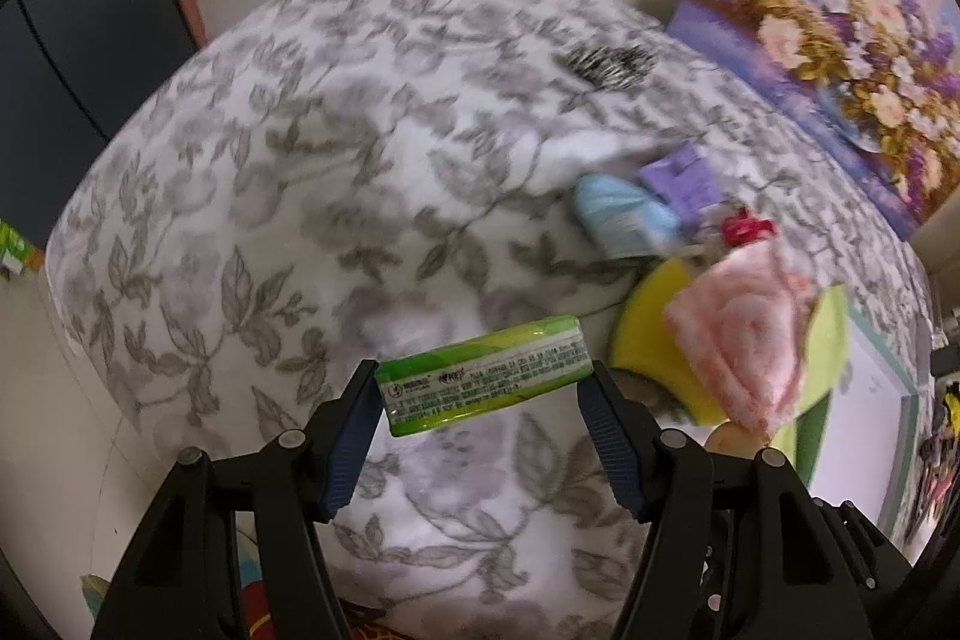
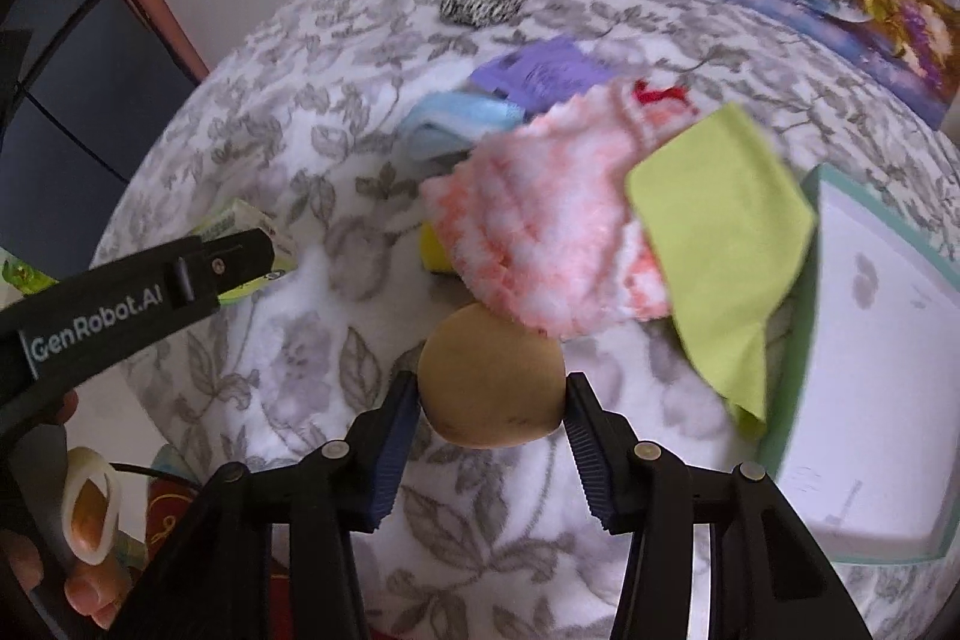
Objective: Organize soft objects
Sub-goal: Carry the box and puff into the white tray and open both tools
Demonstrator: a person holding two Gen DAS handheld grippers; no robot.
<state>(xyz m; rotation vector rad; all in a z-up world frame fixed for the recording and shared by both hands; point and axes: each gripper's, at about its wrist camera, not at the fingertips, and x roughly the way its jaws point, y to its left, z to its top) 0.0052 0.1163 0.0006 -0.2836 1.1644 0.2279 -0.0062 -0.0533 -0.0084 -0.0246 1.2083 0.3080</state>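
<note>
My left gripper (image 1: 483,385) is shut on a green tissue pack (image 1: 486,376) and holds it above the floral cloth. My right gripper (image 2: 491,400) is shut on a tan round sponge (image 2: 492,379). A pile lies behind: a pink-white fluffy cloth (image 2: 540,226), a lime cloth (image 2: 720,232), a blue cloth (image 2: 450,127), a purple packet (image 2: 540,70), a yellow sponge (image 1: 648,334). The left gripper's arm (image 2: 138,292) shows at the left of the right wrist view, with the tissue pack (image 2: 246,244) at its tip.
A floral cloth covers the table (image 1: 270,220). A white tray with a teal rim (image 2: 870,370) stands at the right. A black-white fuzzy thing (image 2: 486,1) lies at the far edge. A flower painting (image 1: 840,28) leans on the wall.
</note>
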